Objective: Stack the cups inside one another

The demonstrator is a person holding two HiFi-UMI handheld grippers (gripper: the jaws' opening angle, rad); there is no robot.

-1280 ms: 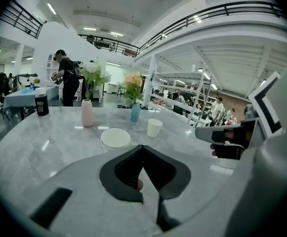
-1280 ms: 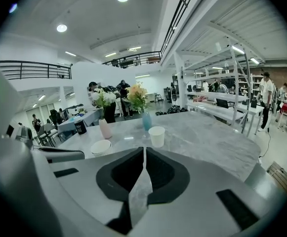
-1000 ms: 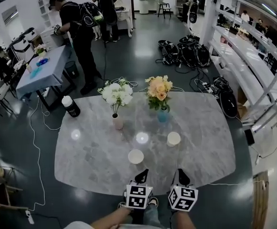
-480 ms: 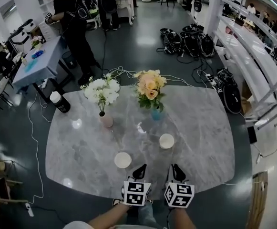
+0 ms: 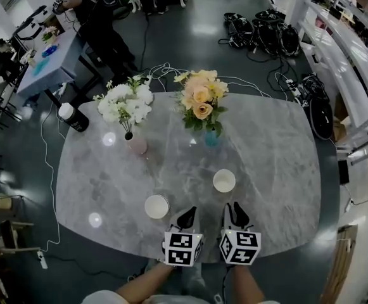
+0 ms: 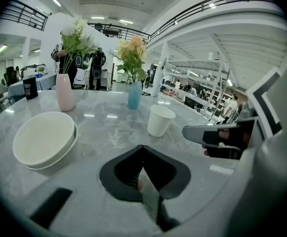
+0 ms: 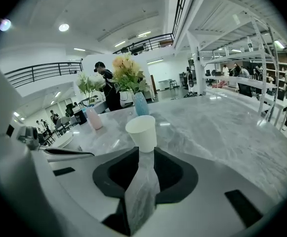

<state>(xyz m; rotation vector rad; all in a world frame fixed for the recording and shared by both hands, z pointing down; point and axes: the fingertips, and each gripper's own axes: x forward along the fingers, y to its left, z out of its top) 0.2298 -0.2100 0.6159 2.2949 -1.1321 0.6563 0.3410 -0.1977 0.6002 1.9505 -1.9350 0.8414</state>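
cup: white paper cup (image 5: 224, 180), probably light, easily crushed
grab spot: rim wall, best pinched gently
left gripper (image 6: 142, 148): jaws closed, empty
right gripper (image 7: 143, 152): jaws just been opened a crack, nothing between

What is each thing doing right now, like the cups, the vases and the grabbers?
Left cup: upright, empty, standing alone.
Right cup: upright, empty, not stacked.
Pink vase: upright, holding white flowers.
Blue vase: upright, holding peach flowers.
Left gripper: shut, empty.
Right gripper: slightly open, just been opening, nothing between.
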